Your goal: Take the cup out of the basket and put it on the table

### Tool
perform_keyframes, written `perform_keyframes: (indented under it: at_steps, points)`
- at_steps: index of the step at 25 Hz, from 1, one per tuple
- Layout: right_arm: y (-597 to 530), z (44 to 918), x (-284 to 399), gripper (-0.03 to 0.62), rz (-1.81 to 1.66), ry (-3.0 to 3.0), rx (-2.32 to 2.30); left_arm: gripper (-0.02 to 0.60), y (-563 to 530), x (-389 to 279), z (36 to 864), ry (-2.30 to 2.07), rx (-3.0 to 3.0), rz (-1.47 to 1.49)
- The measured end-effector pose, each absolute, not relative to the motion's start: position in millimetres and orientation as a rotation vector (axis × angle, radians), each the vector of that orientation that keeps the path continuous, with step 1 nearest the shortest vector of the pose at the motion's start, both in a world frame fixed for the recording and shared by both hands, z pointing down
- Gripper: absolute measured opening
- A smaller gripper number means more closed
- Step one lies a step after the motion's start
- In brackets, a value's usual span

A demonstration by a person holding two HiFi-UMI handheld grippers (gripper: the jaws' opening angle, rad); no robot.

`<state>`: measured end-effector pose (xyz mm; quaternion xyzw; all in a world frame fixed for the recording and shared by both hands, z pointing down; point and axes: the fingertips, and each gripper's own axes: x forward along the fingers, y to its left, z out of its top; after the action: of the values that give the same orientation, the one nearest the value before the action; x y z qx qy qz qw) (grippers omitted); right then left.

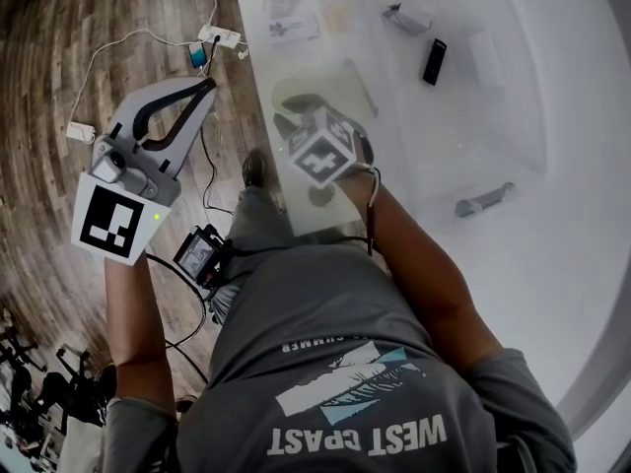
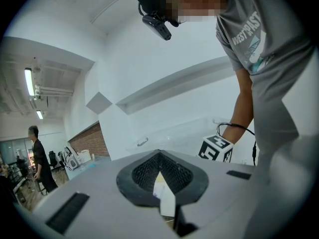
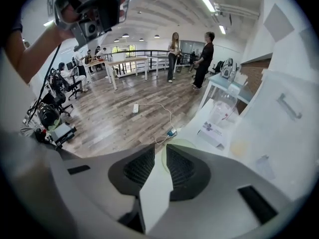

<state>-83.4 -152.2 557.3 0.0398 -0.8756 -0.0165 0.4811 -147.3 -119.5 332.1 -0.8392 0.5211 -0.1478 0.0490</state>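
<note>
A pale green see-through cup [image 1: 288, 90] stands on the white table [image 1: 552, 264] near its left edge. My right gripper [image 1: 301, 116] hangs just above it, pointing steeply down, its marker cube toward me. In the right gripper view the jaws [image 3: 160, 152] stand apart, and the cup's rim [image 3: 163, 155] shows in the gap, untouched by the pads. My left gripper [image 1: 208, 86] is held out over the wooden floor, left of the table; its tips [image 2: 159, 156] meet with nothing between them. I see no basket that I can tell as such.
Clear plastic containers with grey handles [image 1: 483, 201] sit on the table right of the cup. A black handset [image 1: 434, 60] and a booklet [image 1: 294, 30] lie farther back. A power strip with cables [image 1: 219, 35] lies on the floor. People [image 3: 205, 59] stand far off.
</note>
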Motion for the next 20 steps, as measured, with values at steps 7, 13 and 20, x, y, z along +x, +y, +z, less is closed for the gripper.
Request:
perform_keyframes:
  at_steps: [7,13,20]
  points:
    - [-135.5,408.2,-97.6,0.011,-0.139,-2.531,0.182,0.009,-112.1,-132.5,304.6,1.545,-2.521,-0.475]
    - [-132.1,313.5,-83.8,0.011,-0.224,-2.711,0.252,0.009,-109.6,-116.0,283.4,1.476,-2.500,-0.507]
    - [-121.6,254.8,-62.9,0.011,-0.331,-2.830,0.273,0.009,-103.2,-97.1,267.5,1.434,-2.477,-0.523]
